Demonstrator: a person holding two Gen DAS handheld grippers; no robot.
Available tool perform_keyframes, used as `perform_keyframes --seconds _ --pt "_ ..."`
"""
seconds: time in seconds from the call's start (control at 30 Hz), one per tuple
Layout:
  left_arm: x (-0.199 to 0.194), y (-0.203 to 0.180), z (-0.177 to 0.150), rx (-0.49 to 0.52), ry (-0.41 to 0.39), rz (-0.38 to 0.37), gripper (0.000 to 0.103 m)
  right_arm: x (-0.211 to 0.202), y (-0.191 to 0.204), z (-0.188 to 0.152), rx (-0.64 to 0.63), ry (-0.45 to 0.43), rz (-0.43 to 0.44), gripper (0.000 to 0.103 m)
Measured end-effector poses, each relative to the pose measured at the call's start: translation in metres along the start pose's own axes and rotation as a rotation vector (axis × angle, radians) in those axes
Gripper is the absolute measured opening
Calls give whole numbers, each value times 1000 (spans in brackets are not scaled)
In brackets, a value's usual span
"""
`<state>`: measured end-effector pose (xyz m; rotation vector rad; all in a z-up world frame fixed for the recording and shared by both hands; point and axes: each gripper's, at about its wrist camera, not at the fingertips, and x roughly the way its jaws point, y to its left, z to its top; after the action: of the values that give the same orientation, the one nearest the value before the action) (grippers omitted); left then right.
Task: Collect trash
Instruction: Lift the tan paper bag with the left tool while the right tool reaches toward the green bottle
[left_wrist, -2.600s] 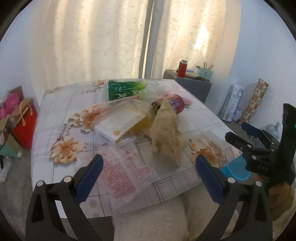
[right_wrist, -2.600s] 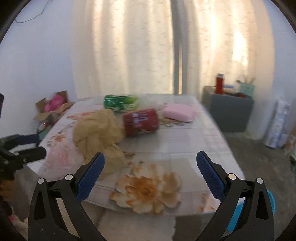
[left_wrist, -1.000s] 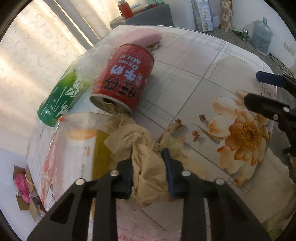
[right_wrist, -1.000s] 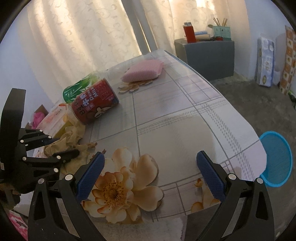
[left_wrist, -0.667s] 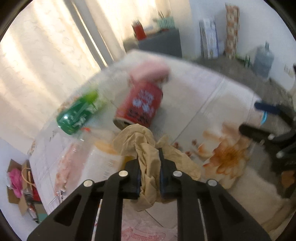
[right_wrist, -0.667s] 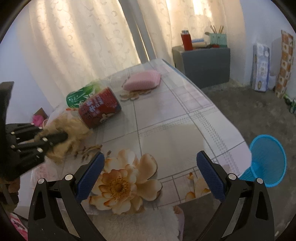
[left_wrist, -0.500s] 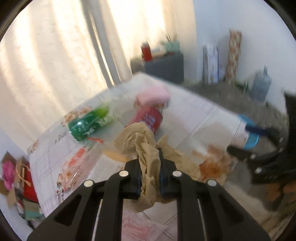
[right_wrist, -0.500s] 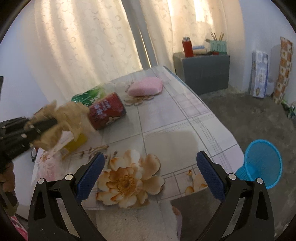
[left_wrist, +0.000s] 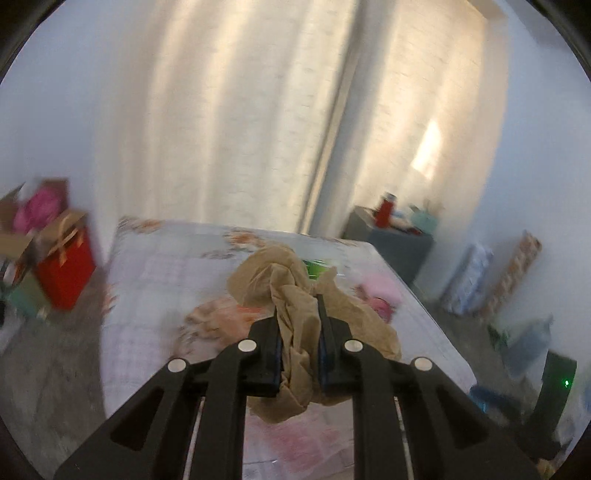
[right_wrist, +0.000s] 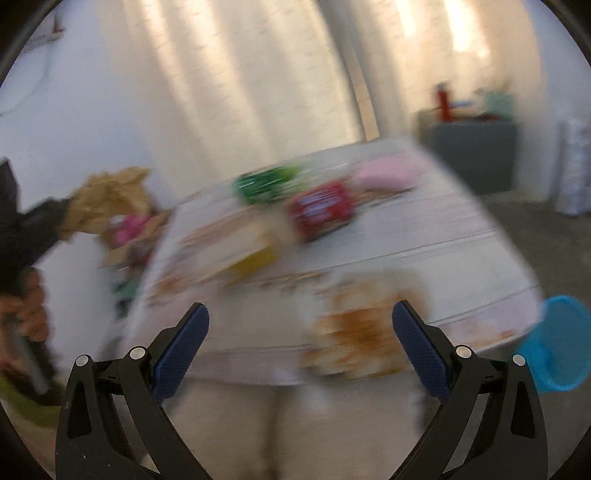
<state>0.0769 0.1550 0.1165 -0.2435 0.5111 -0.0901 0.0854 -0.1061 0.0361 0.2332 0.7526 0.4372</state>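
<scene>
- Up it goes: the left gripper (left_wrist: 298, 325), which was pinching the crumpled brown paper (left_wrist: 295, 295) low over the table half a second ago, now carries it well clear of the tabletop, and both views are smeared with motion.
- The left jaws are clamped tight on that paper, one wad only, squeezed into a narrow neck between the pads.
- Its long axis runs along the fingers: a puffy, wrinkled head bulges out beyond the tips, a shorter tail hangs back below the jaws.
- Soft, thin, creased stuff, tan and matte, no fixed shape.
- From the right wrist view the same wad (right_wrist: 107, 195) shows far off to the left of the jaws, high above the table's (right_wrist: 461, 236) edge.
- The right gripper (right_wrist: 300, 345) stands spread wide with nothing between its blue ribbed pads.
- Ahead of the right jaws, on the glossy flowered tablecloth: one red can (right_wrist: 321, 210) lying on its side, one green packet (right_wrist: 267, 182) beyond it, one pink pad (right_wrist: 388, 171) to the right of that, one flat yellowish packet (right_wrist: 236, 243) nearer in.
- Off the right fingertip, below the table edge, one round blue bin (right_wrist: 557, 350).
</scene>
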Motion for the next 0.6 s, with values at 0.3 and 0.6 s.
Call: perform_keyframes --seconds 0.3,0.6 --pt "-24 59 -41 -166 37 109 13 71 73 0 -96 206 200 95" --pt "-23 90 -60 -195 49 147 13 108 96 3 -149 256 157 95"
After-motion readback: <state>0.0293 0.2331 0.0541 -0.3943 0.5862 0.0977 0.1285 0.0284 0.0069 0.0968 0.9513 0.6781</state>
